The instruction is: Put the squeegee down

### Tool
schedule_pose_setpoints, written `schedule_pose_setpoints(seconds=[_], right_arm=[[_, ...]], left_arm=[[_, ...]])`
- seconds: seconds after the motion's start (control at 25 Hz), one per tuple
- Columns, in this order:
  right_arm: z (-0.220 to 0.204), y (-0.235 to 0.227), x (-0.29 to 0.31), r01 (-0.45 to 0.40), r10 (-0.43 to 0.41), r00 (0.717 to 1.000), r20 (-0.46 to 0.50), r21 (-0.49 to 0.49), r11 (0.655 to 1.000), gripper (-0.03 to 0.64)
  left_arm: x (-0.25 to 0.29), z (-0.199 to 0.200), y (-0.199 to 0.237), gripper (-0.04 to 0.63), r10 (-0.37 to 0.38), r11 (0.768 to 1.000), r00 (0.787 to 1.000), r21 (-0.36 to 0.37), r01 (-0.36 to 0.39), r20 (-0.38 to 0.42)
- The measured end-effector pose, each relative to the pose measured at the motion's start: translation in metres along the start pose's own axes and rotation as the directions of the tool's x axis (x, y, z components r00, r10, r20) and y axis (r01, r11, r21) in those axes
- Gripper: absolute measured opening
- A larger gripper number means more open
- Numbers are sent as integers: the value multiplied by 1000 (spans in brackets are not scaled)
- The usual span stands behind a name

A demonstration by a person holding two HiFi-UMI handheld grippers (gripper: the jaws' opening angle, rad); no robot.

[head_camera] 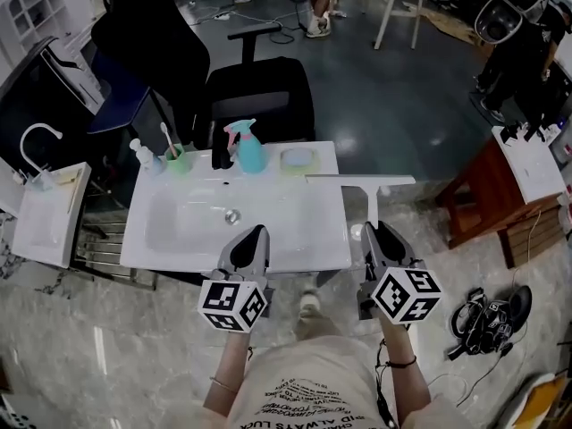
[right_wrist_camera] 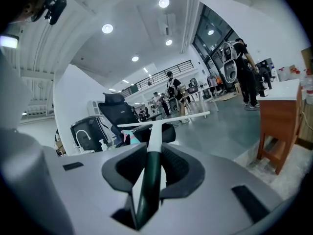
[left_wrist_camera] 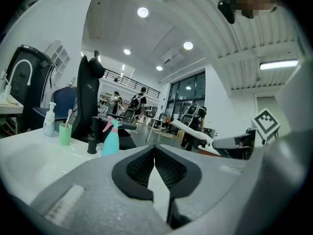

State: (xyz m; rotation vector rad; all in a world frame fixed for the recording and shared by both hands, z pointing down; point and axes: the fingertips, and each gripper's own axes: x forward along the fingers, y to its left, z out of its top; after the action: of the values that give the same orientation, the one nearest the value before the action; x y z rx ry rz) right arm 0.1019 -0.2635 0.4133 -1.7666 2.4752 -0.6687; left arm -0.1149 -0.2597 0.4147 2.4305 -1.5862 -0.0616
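Note:
The squeegee [head_camera: 360, 180] has a long white blade and a white neck that turns dark green at the handle. My right gripper [head_camera: 374, 231] is shut on that handle [right_wrist_camera: 155, 131], the blade pointing away from me. The blade hangs over the back right corner of the white sink counter [head_camera: 179, 239] and reaches past its right edge. In the right gripper view the handle runs straight up between the two dark pads of the right gripper [right_wrist_camera: 154, 148]. My left gripper [head_camera: 253, 235] hovers by the counter's front edge. Its tips meet, and the left gripper [left_wrist_camera: 155, 148] holds nothing.
Along the counter's back stand a soap dispenser [head_camera: 143, 155], a green cup [head_camera: 175, 160], a black faucet [head_camera: 220, 150], a teal spray bottle [head_camera: 248, 147] and a small dish [head_camera: 299, 159]. Behind is a black office chair [head_camera: 259, 96]. A wooden table [head_camera: 487, 195] stands right, a second sink [head_camera: 40, 213] left.

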Motion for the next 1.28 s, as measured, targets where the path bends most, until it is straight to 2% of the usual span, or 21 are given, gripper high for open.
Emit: schedule_pose_setpoints(seconds=[0.32, 0.72, 1.28], right_arm=[[-4, -10, 60, -41, 40, 996, -74, -7, 999, 97], [-36, -22, 120, -62, 57, 979, -196, -19, 998, 97], [-92, -35, 156, -3, -9, 937, -349, -35, 999, 97]], left_arm=[[49, -17, 19, 23, 24, 999, 997, -39, -27, -68], [89, -51, 38, 23, 47, 992, 988, -110, -64, -148], [107, -100, 41, 23, -16, 978, 956, -203, -46, -294]])
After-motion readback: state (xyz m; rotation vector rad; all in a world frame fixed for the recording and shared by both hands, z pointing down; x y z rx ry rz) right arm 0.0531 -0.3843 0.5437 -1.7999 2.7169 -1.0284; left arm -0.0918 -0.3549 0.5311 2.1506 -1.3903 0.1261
